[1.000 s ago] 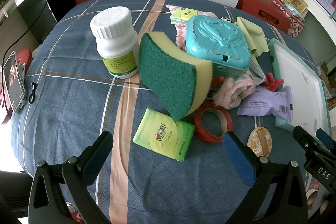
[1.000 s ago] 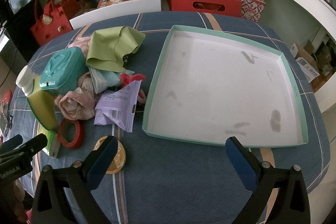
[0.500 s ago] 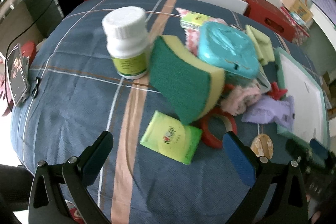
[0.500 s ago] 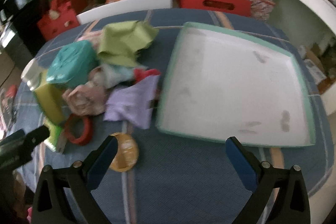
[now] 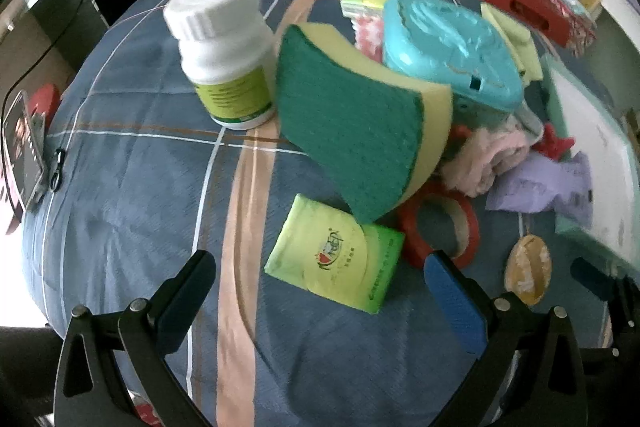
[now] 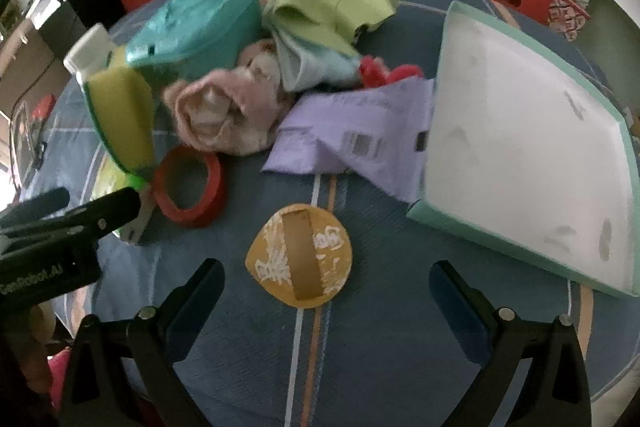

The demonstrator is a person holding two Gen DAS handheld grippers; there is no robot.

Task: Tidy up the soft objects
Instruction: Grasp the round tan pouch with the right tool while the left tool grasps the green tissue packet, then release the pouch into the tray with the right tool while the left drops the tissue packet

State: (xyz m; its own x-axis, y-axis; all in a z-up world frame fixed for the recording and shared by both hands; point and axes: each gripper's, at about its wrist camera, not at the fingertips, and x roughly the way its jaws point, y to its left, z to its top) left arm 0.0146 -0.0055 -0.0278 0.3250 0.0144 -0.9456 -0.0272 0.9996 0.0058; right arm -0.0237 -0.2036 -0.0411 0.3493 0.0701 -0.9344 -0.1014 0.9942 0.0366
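Note:
A green-and-yellow sponge (image 5: 360, 123) leans on edge against a teal plastic case (image 5: 452, 43). A green tissue pack (image 5: 336, 255) lies flat just ahead of my open left gripper (image 5: 320, 287). A rolled pink cloth (image 6: 228, 115), a light green cloth (image 6: 320, 3) and a purple pouch (image 6: 360, 135) are heaped beside the white tray (image 6: 520, 131). My right gripper (image 6: 326, 291) is open and low over a round yellow pad (image 6: 300, 259), nothing between its fingers. The left gripper's body (image 6: 52, 227) shows at the left of the right wrist view.
A white pill bottle (image 5: 224, 55) stands left of the sponge. A red tape ring (image 6: 188, 183) lies near the pad. A phone (image 5: 20, 151) sits at the table's left edge. Red bags and boxes stand behind the table.
Both grippers have moved forward and lower toward the pile. The right one swung left, away from the tray, and now hangs over the yellow pad. Both stay open.

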